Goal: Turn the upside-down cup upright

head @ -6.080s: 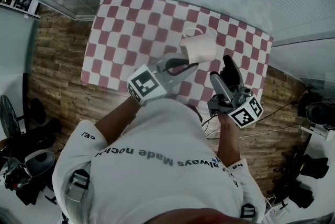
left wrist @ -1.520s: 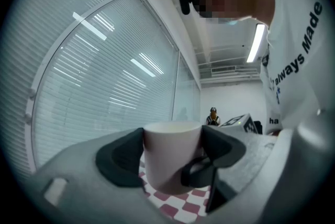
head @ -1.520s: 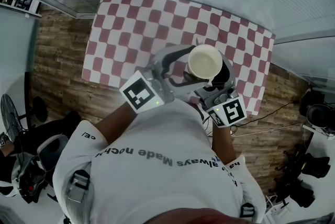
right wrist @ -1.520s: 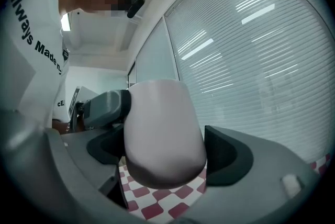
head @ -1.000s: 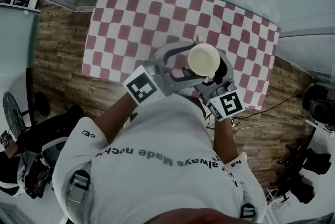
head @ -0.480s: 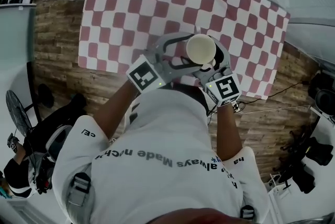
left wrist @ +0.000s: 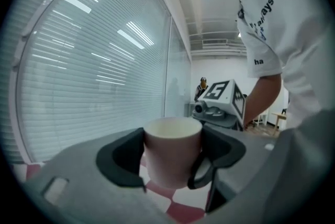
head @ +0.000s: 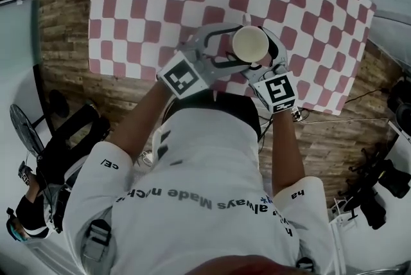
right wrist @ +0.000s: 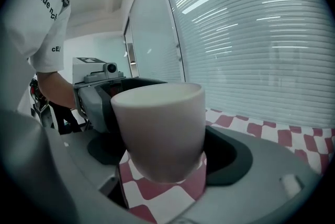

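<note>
My left gripper (left wrist: 170, 160) and right gripper (right wrist: 162, 149) both pinch the cup (head: 250, 44), which sits mouth-up just above the table (head: 141, 4). I judge the flip done. Next I should lower it flat, then let go.

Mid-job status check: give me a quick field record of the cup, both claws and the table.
cup: cup upright, mouth up, looks empty
place: over the checked tablecloth, toward the person's side; appears not yet set down
left claw: left claw closed on the cup's sides
right claw: right claw closed on the cup from the opposite side
task: cup is upright; set-down and release not yet done
</note>
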Demonstrator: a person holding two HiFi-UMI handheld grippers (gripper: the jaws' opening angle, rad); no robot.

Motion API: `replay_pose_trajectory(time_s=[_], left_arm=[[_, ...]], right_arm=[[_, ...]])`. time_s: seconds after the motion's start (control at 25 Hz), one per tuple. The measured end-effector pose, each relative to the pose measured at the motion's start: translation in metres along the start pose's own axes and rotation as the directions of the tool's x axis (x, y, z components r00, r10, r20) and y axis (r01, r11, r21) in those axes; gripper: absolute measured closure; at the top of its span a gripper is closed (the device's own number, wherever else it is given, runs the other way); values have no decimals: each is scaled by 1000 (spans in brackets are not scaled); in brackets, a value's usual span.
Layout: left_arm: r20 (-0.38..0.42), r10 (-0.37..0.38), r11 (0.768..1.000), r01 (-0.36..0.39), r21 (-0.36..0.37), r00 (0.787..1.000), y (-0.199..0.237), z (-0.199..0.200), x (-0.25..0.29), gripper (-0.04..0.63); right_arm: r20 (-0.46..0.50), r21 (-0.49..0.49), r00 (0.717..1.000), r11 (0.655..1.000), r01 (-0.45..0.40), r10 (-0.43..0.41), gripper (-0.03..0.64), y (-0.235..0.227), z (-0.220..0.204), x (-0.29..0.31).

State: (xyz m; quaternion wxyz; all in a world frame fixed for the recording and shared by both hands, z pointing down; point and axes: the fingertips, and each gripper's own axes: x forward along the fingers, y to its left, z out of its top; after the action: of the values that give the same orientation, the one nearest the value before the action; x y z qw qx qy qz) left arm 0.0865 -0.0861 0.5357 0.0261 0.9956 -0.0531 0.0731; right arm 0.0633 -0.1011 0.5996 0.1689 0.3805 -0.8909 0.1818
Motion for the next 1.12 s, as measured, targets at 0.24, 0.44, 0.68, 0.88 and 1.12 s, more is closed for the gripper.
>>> replay_pose_trajectory(time_s=[0.24,0.44,0.68,0.88,1.12], left_arm=[[-44,4,1000,-5,-2,999,10,-49,8,249],[-56,10,1000,-11,-9,998,16,-80,13,249],[-60,19,999,-21,-31,998,24,-104,17,249],[-75,22,999,-24,-29,997,28,-117,20,249],[-92,40,998,-44,-40,995,32,-131,20,249]], right_arm=[[-47,-22,999,1000,-6,5,172,-14,-40,25],[-75,-36,997,999,-7,4,173,-23,-65,41],[-74,-29,997,1000,1,-3,175,-33,-83,56],[-98,-34,995,999,-9,5,176,-37,-94,63],[-109,-43,994,999,-17,12,176,-40,-105,72]])
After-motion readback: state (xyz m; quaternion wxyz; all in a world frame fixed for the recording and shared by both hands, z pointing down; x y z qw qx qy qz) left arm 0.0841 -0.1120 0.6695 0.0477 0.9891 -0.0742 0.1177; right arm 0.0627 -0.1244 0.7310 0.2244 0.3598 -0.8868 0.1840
